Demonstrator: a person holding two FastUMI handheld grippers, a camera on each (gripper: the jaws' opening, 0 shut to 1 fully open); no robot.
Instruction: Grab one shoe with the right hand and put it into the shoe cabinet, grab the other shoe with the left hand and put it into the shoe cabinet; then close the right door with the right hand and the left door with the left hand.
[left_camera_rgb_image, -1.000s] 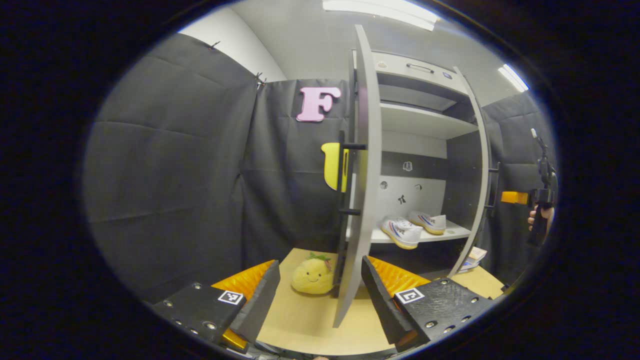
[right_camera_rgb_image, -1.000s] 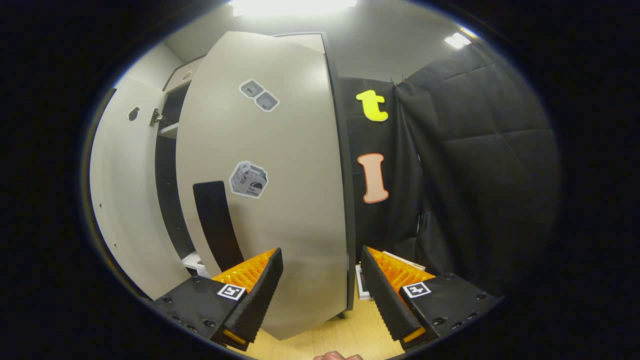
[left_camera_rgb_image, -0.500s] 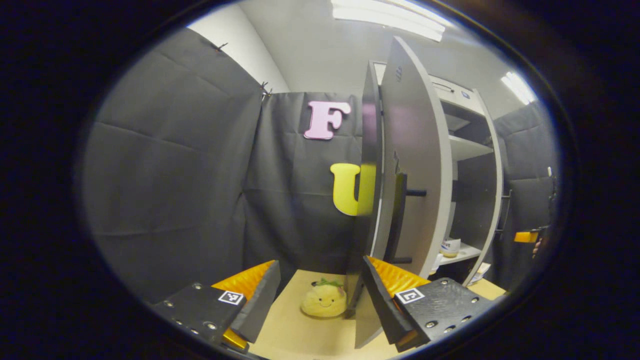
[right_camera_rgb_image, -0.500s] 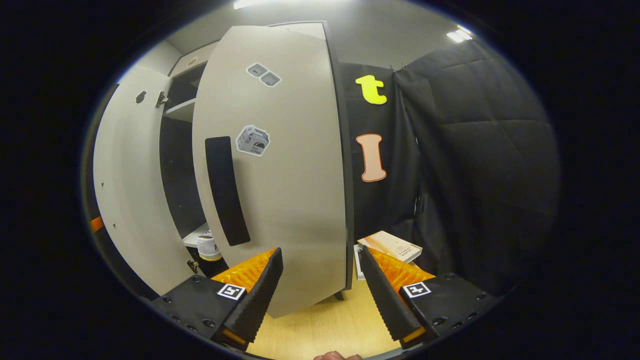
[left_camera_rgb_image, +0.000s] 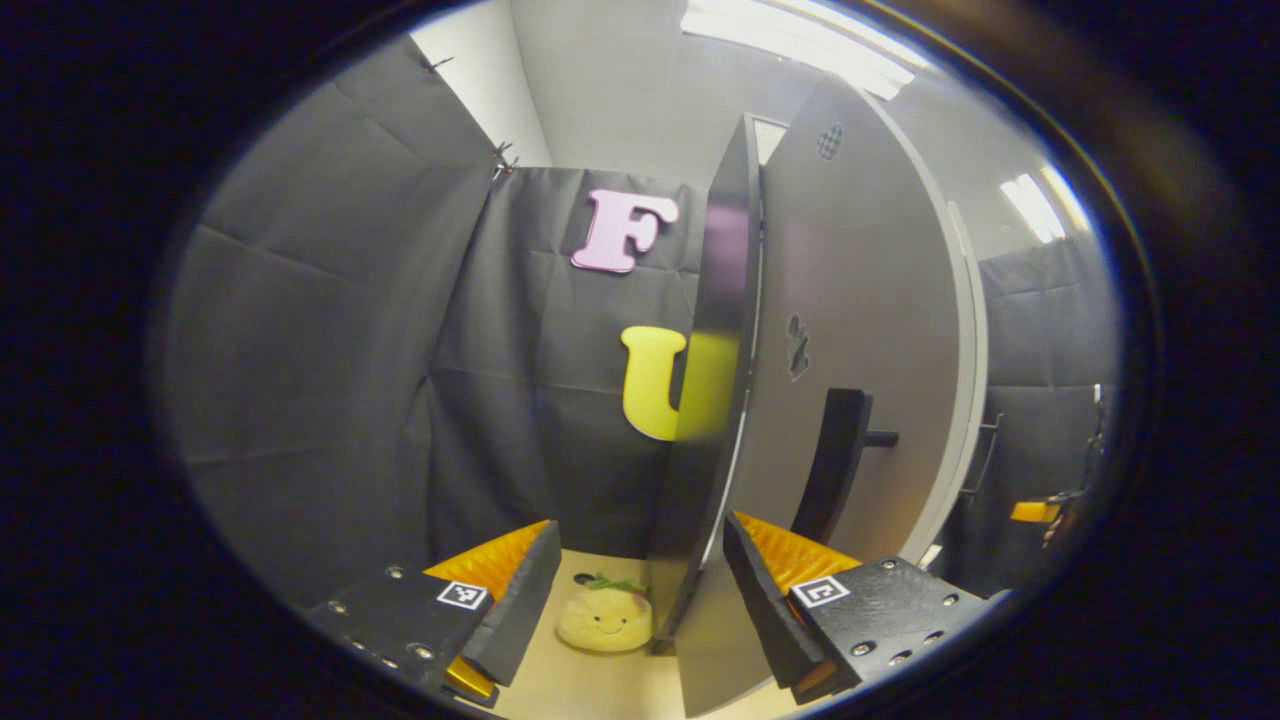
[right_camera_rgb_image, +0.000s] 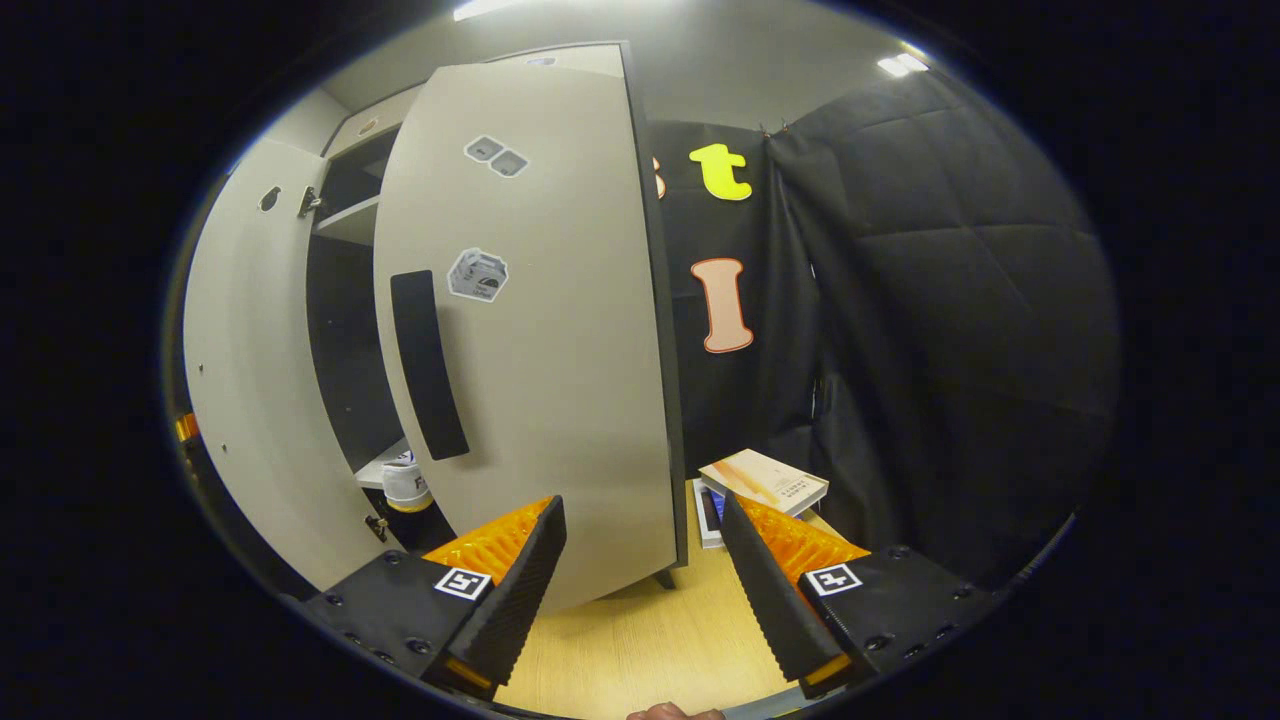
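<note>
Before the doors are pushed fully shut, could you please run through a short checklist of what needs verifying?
1. Left gripper open and holding nothing: ok.
2. Right gripper open and holding nothing: ok.
3. Left door fully shut: not ok; in the right gripper view a gap remains between it and the right door.
4. Right door fully shut: not ok, it stands ajar.
5. Both shoes inside the cabinet: cannot tell; one white shoe shows through the gap.
6. Plush toy on the floor clear of the left door's edge: ok, it sits beside it.
</note>
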